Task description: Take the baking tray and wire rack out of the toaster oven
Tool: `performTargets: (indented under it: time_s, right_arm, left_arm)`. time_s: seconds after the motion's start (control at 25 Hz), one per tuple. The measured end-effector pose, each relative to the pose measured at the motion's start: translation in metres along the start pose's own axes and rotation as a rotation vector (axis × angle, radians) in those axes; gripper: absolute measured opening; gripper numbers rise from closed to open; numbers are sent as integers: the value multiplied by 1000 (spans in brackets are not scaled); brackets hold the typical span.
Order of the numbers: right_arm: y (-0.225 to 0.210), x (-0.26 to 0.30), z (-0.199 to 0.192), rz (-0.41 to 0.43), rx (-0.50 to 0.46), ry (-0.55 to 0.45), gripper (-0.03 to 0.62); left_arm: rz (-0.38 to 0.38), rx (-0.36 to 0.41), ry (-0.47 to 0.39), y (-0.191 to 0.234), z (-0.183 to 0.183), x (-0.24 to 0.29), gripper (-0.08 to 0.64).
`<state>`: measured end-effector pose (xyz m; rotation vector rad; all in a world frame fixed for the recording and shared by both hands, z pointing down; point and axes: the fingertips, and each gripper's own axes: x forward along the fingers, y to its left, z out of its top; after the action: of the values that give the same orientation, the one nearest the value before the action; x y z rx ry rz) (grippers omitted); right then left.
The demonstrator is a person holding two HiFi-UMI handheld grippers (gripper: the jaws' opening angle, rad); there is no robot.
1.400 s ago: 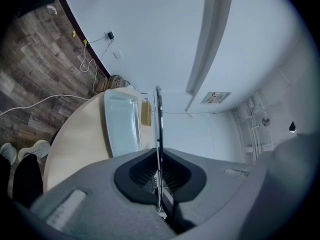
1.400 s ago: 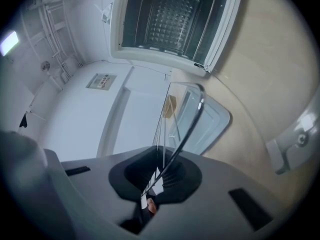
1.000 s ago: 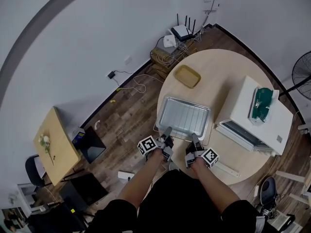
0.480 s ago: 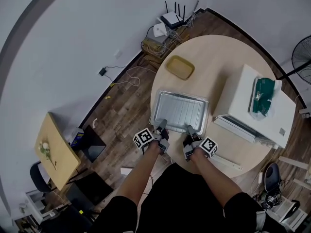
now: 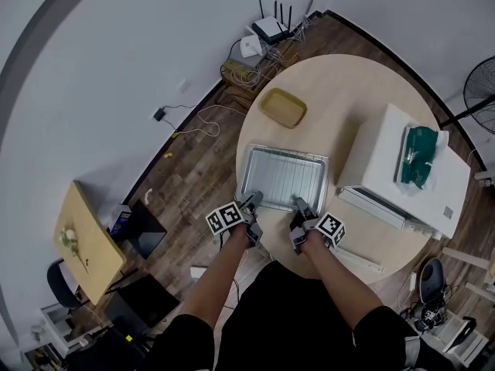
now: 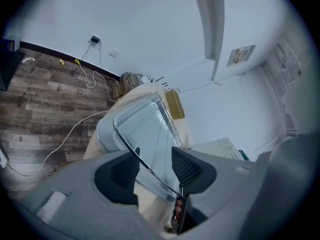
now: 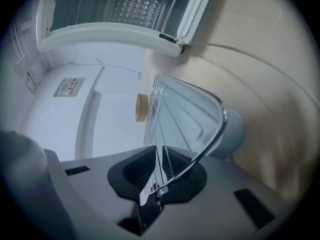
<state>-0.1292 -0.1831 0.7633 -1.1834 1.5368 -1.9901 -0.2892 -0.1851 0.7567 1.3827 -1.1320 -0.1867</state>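
Note:
The silver baking tray lies on the round table with the wire rack in it. Both grippers are at its near rim. My left gripper is opening: in the left gripper view its jaws stand apart, with the tray's rim running between them and touching neither pad. My right gripper is shut on the tray's rim, pinching it between the pads. To the right, the white toaster oven has its door hanging open.
A tan dish sits on the table beyond the tray. A green object lies on top of the oven. In the right gripper view the open oven door is close above the tray. Cables and a router lie on the floor behind.
The tray and both grippers have come down onto the table near its front edge. The left jaws have parted from the rim; the right ones stay closed.

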Motion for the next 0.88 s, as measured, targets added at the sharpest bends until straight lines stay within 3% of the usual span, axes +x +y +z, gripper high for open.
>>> performTargets:
  time_s: [0.48,0.76,0.88]
  right_arm:
    - [-15,-8,-13,-331,-1,60,190]
    - [-13,-10,-19,-337,0,115,242]
    - [-11,-4,-24,-324,85,137,259]
  left_arm:
    - [97,-10,-7,10,-1,-15,216]
    - [40,-70,-97,8,12,-31,218]
    - [32,-76,-102,10,11,-38,218]
